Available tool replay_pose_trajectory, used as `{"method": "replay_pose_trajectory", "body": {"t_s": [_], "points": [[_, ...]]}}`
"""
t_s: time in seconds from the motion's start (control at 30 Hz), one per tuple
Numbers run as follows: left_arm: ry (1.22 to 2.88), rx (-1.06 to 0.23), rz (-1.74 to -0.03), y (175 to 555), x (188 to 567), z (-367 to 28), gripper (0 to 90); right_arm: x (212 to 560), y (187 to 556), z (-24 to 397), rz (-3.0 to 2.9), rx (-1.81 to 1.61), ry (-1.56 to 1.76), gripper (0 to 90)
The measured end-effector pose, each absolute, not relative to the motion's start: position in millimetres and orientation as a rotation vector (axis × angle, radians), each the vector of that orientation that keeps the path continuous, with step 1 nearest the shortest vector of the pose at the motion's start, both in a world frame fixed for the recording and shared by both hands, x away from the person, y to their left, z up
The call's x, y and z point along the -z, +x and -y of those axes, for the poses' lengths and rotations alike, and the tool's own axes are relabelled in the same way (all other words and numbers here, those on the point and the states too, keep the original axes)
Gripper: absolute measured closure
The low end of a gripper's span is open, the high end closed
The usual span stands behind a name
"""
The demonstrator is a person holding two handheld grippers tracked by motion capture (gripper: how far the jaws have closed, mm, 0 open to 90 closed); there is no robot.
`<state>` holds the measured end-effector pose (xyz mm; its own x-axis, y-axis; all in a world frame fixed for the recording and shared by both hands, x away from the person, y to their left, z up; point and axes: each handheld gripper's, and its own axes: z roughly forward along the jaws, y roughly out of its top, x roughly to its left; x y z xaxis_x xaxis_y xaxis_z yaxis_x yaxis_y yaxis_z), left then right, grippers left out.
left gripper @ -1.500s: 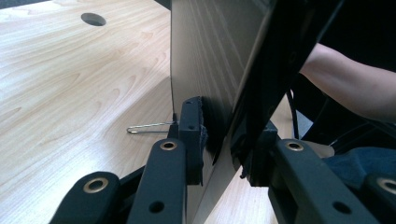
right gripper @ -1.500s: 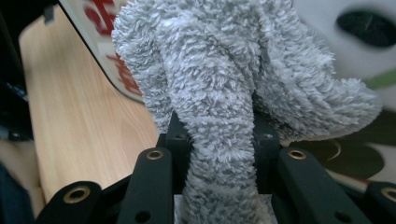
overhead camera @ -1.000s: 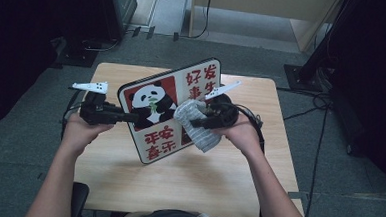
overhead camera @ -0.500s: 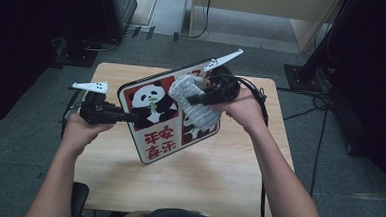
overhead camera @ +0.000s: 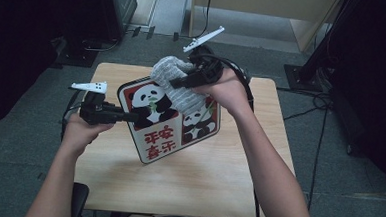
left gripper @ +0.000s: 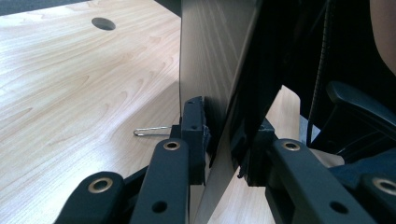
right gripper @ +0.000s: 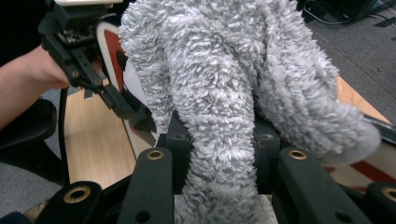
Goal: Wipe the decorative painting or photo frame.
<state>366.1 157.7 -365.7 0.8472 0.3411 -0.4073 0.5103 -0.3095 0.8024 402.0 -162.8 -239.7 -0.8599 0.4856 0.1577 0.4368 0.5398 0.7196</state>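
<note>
A panda picture board (overhead camera: 168, 118) with a red frame and Chinese characters is tilted up over the wooden table (overhead camera: 192, 178). My left gripper (overhead camera: 133, 117) is shut on the board's left edge; in the left gripper view its pads clamp the thin board (left gripper: 219, 84) edge-on. My right gripper (overhead camera: 175, 81) is shut on a fluffy grey cloth (overhead camera: 175, 80), held at the board's upper part. In the right gripper view the grey cloth (right gripper: 224, 88) bunches between the jaws, with the left gripper (right gripper: 126, 109) and the board (right gripper: 109, 46) beyond it.
The table has a round cable hole (left gripper: 103, 23) and a thin metal wire piece (left gripper: 152, 131) lying on it near the board. Dark equipment stands (overhead camera: 111, 9) and cables surround the table on grey floor. A black chair (left gripper: 359, 112) sits at the near side.
My right gripper has lifted with the grey cloth from the board's lower right part up to its top edge. The left gripper and the board stayed in place.
</note>
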Motion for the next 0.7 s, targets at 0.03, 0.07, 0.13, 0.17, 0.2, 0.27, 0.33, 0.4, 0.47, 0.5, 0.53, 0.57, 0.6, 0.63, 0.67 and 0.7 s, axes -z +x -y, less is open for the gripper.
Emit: {"method": "replay_pose_trajectory", "body": {"t_s": [0.03, 0.07, 0.13, 0.17, 0.2, 0.27, 0.33, 0.4, 0.47, 0.5, 0.53, 0.57, 0.6, 0.63, 0.67, 0.7], "points": [[1.926, 0.193, -0.634, 366.7, 366.2, -158.6, 75.6, 240.3, 402.6, 161.1, -2.699, -1.233, 0.816, 68.8], [1.925, 0.194, -0.634, 366.9, 366.4, -159.3, 75.7, 241.1, 403.2, 159.8, -2.696, -1.236, 0.819, 68.8], [1.923, 0.195, -0.64, 367.3, 366.9, -160.7, 76.0, 243.0, 404.0, 158.4, -2.694, -1.227, 0.821, 68.8], [1.926, 0.193, -0.637, 367.2, 366.7, -160.9, 76.1, 243.6, 403.9, 158.0, -2.689, -1.227, 0.822, 68.8], [1.927, 0.19, -0.635, 367.1, 366.7, -160.8, 76.2, 244.2, 403.5, 157.8, -2.69, -1.222, 0.817, 68.8], [1.928, 0.19, -0.63, 366.7, 366.6, -160.2, 76.1, 245.7, 402.2, 157.4, -2.686, -1.213, 0.816, 68.7], [1.928, 0.191, -0.624, 366.8, 366.7, -159.9, 75.9, 247.5, 400.3, 157.0, -2.683, -1.196, 0.812, 68.7], [1.927, 0.196, -0.622, 367.0, 367.1, -160.4, 75.6, 248.9, 398.5, 156.9, -2.68, -1.189, 0.808, 68.6], [1.929, 0.194, -0.623, 366.5, 366.8, -160.2, 75.7, 251.0, 397.1, 156.8, -2.679, -1.181, 0.802, 68.6], [1.928, 0.193, -0.623, 366.4, 366.7, -159.9, 75.7, 253.3, 396.5, 157.0, -2.679, -1.174, 0.799, 68.6], [1.929, 0.193, -0.622, 366.5, 366.7, -159.8, 75.7, 256.0, 395.7, 157.3, -2.68, -1.172, 0.803, 68.5], [1.931, 0.192, -0.619, 366.5, 366.6, -159.6, 75.6, 257.9, 395.6, 157.5, -2.68, -1.175, 0.8, 68.5], [1.931, 0.193, -0.619, 366.5, 366.6, -159.4, 75.6, 260.1, 395.2, 158.2, -2.681, -1.175, 0.8, 68.5], [1.931, 0.195, -0.62, 366.5, 366.6, -159.2, 75.6, 262.1, 394.9, 158.7, -2.682, -1.174, 0.8, 68.5], [1.932, 0.196, -0.618, 366.6, 366.5, -159.1, 75.5, 264.2, 394.6, 159.2, -2.682, -1.176, 0.801, 68.5], [1.933, 0.196, -0.617, 366.5, 366.3, -158.9, 75.4, 266.0, 394.2, 159.8, -2.683, -1.178, 0.806, 68.5]]}}
